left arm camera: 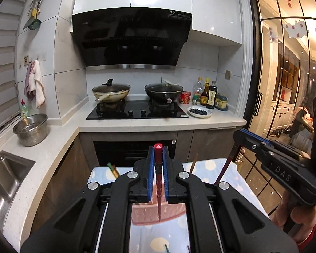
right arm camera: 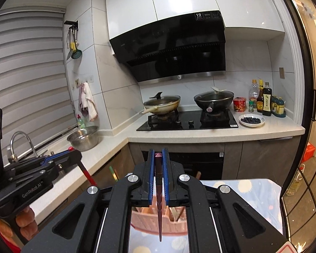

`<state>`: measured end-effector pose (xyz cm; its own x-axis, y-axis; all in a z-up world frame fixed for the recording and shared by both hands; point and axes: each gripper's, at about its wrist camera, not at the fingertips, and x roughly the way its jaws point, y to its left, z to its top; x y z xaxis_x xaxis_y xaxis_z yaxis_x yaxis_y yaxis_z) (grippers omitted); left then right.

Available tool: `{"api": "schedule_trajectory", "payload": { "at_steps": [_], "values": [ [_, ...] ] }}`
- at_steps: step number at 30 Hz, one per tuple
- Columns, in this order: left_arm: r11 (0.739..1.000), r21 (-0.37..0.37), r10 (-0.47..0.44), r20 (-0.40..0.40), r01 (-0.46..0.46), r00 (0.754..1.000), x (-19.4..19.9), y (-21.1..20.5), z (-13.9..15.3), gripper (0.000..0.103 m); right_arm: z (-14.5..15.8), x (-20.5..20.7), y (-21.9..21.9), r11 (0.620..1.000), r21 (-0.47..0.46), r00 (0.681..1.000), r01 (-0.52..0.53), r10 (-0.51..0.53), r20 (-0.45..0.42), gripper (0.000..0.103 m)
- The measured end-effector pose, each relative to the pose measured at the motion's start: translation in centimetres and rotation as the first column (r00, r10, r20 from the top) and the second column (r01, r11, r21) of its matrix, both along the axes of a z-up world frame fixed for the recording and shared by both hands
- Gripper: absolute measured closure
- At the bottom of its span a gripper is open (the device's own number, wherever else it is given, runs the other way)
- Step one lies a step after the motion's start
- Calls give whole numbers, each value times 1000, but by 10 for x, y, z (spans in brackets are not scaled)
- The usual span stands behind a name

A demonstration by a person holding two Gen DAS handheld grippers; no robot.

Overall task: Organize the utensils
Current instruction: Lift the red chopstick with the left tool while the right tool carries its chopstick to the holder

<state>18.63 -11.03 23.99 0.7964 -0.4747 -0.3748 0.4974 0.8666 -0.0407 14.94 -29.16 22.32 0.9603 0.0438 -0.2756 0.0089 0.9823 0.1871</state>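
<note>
Your left gripper [left arm camera: 158, 164] had its blue-padded fingers [left arm camera: 151, 168] pinched onto a red chopstick [left arm camera: 158, 189], held upright with its tip pointing down toward the pink utensil basket [left arm camera: 155, 215] on the spotted tablecloth [left arm camera: 210, 166]. Your right gripper [right arm camera: 158, 168] likewise had its fingers [right arm camera: 151, 172] clamped on a dark reddish chopstick [right arm camera: 159, 210], its tip hanging over the same pink basket [right arm camera: 149, 221], where a few utensils already stood. Both grippers were held side by side above the basket, facing the stove [right arm camera: 187, 122] with its two lidded woks.
</note>
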Motion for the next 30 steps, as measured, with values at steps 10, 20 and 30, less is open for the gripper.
{"api": "schedule_trajectory", "payload": {
  "at_steps": [10,20,30],
  "values": [
    [1000,0,9,-7,-9,1000,50,-25,13,96,17,58,-1,1000,8,1000,13,-13,13,96],
    [1000,-8,7,-53,-8,999,74,-27,1,96,-23,93,-3,1000,25,996,5,-2,-92,96],
    [1000,-28,3,-12,-3,1000,75,-27,23,96,-42,106,-1,1000,25,991,3,1,-136,96]
  ]
}}
